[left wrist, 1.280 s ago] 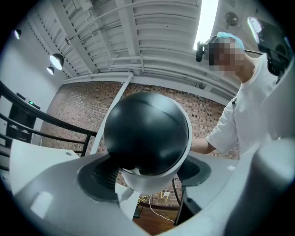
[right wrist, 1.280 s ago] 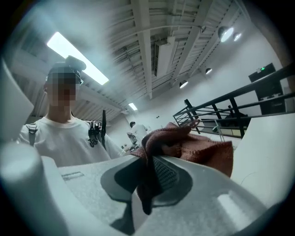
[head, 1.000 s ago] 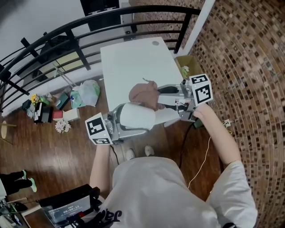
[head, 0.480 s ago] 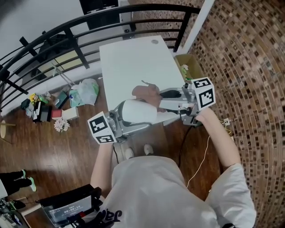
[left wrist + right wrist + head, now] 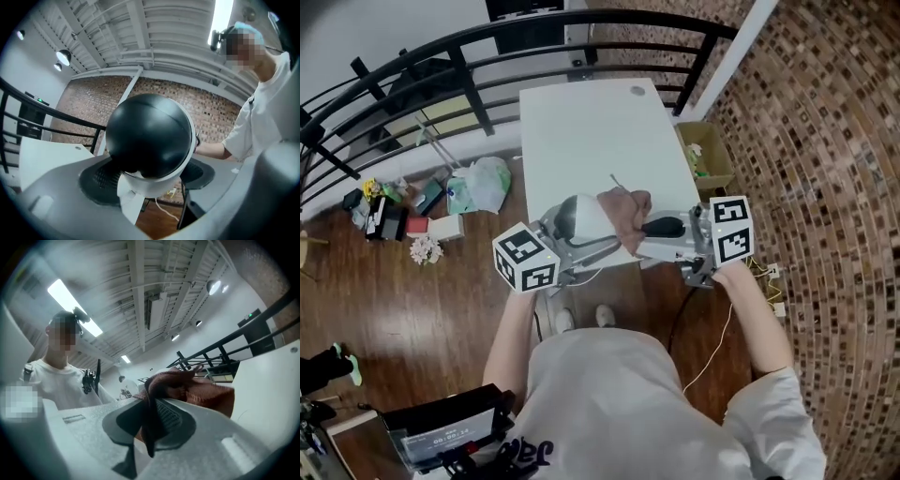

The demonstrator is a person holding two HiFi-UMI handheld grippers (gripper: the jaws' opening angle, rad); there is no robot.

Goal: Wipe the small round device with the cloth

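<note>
The small round device (image 5: 583,219), a white ball with a black dome face (image 5: 149,136), sits between the jaws of my left gripper (image 5: 579,236), which is shut on it over the near edge of the white table (image 5: 581,141). In the left gripper view the pads (image 5: 101,180) press on its white body. My right gripper (image 5: 649,228) is shut on a reddish-brown cloth (image 5: 625,207), which bunches out past the jaws (image 5: 197,387) and lies against the device's right side. Whether the cloth presses on the device I cannot tell.
A black railing (image 5: 469,75) runs round the table's far and left sides. A cardboard box (image 5: 705,155) stands at the right by the brick wall (image 5: 825,187). A plastic bag (image 5: 483,192) and small clutter (image 5: 394,216) lie on the wooden floor at left. A cable (image 5: 712,347) hangs by my right arm.
Both grippers have come down towards the table's near edge. The left gripper has turned with the device, and the cloth now sits at the device's right side instead of beyond it.
</note>
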